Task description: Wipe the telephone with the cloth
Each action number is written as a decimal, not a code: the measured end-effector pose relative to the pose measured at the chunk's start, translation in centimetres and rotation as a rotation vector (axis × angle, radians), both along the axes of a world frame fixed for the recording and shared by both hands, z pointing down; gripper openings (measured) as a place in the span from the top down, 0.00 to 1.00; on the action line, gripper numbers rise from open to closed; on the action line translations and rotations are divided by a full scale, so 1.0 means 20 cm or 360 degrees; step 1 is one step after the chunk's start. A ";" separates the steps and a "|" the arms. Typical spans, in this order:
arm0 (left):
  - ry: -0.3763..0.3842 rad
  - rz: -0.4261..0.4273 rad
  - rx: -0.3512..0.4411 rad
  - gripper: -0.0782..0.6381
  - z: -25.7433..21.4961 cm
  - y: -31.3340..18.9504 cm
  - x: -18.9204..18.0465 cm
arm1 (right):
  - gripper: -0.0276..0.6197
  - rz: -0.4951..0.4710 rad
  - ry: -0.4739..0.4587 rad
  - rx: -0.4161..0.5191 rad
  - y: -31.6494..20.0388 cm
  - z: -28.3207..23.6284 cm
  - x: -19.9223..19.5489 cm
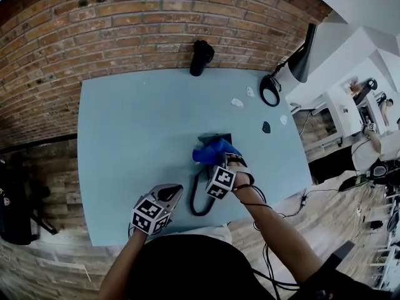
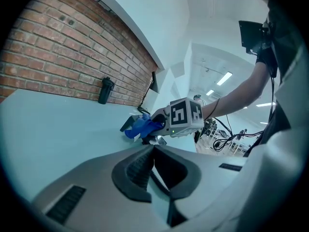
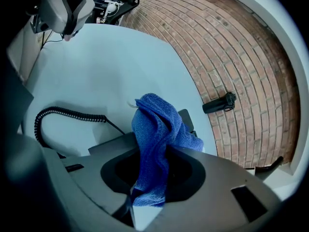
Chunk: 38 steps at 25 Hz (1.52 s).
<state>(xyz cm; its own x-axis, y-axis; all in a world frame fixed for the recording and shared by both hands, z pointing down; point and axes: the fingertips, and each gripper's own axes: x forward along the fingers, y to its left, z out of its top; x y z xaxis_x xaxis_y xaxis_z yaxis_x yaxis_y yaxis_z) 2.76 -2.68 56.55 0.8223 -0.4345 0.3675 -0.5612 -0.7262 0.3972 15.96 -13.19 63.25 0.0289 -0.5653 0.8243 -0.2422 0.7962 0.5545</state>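
Observation:
A dark telephone (image 1: pixel 215 139) lies near the middle of the light blue table (image 1: pixel 125 136). Its coiled cord (image 1: pixel 197 199) loops toward the front edge. My right gripper (image 1: pixel 225 162) is shut on a blue cloth (image 1: pixel 214 151) and holds it on the telephone. The right gripper view shows the cloth (image 3: pixel 154 129) rising out of the jaws and draping over the telephone (image 3: pixel 187 119), most of which it hides. My left gripper (image 1: pixel 174 194) rests low at the front left, apart from the telephone. Its jaws are shut with nothing between them (image 2: pixel 153 148).
A black bottle (image 1: pixel 201 56) lies against the brick wall at the table's back edge. A black lamp (image 1: pixel 301 56) and a black ring (image 1: pixel 270 90) stand at the back right corner. Small white bits (image 1: pixel 237 102) and a dark piece (image 1: pixel 265 127) lie nearby.

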 end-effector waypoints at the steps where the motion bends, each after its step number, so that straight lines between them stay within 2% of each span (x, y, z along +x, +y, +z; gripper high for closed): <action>1: -0.0001 0.0000 -0.0001 0.88 0.00 0.00 0.00 | 0.76 -0.0001 0.0003 -0.0002 0.01 0.00 0.00; 38: -0.0026 0.0068 0.0001 0.88 0.03 0.05 0.05 | 0.76 0.0047 -0.0001 -0.0127 0.37 0.18 0.04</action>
